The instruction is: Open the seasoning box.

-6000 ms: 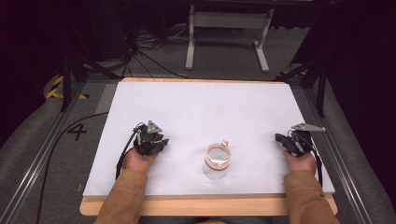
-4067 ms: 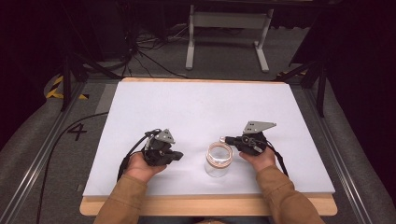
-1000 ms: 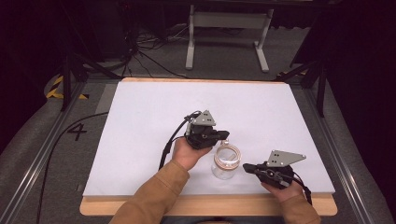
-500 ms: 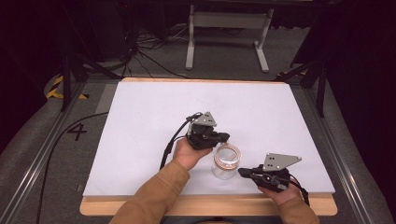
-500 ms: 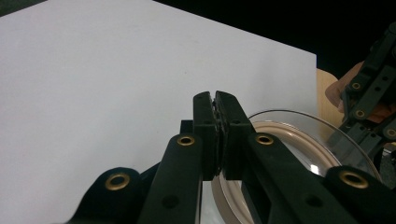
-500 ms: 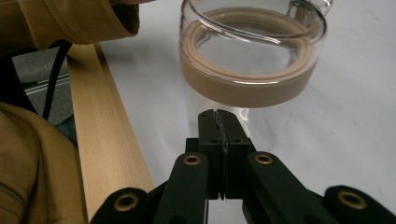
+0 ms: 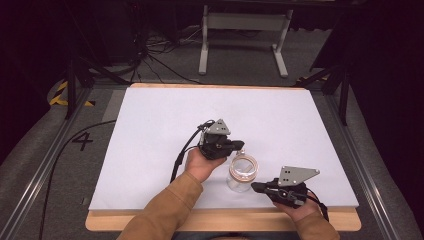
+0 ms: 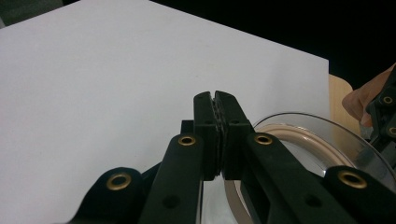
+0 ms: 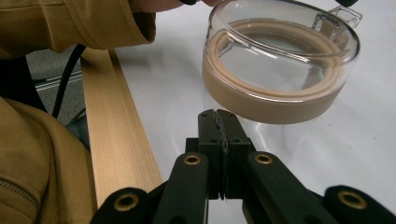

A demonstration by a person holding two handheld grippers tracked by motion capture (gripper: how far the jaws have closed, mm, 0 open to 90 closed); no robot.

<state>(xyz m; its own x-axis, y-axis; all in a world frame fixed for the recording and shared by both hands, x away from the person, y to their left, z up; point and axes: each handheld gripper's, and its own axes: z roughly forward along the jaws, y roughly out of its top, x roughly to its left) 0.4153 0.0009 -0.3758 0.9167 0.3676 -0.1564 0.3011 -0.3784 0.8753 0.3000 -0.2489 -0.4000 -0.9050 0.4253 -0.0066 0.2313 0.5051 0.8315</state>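
A clear glass jar (image 7: 241,173) with a clear lid and a tan seal ring stands near the front of the white table top (image 7: 150,135). My left gripper (image 7: 241,145) lies just behind the jar and points right, its jaws shut with nothing between them. In the left gripper view the shut left gripper (image 8: 215,101) hangs over the jar lid's (image 8: 322,140) rim. My right gripper (image 7: 254,186) is at the jar's front right and points left at it, also shut and empty. In the right gripper view the right gripper (image 9: 218,116) stops a little short of the jar (image 9: 280,65).
A tan sleeve (image 9: 42,154) and the table's wooden front edge (image 9: 116,140) lie left of the right gripper. A black cable (image 7: 182,155) trails from the left gripper across the table. A metal stand (image 7: 240,25) is on the floor beyond the far edge.
Both hands have come in from the table's sides to the jar. Over the last second the right gripper has edged left toward the jar; the left has held still.
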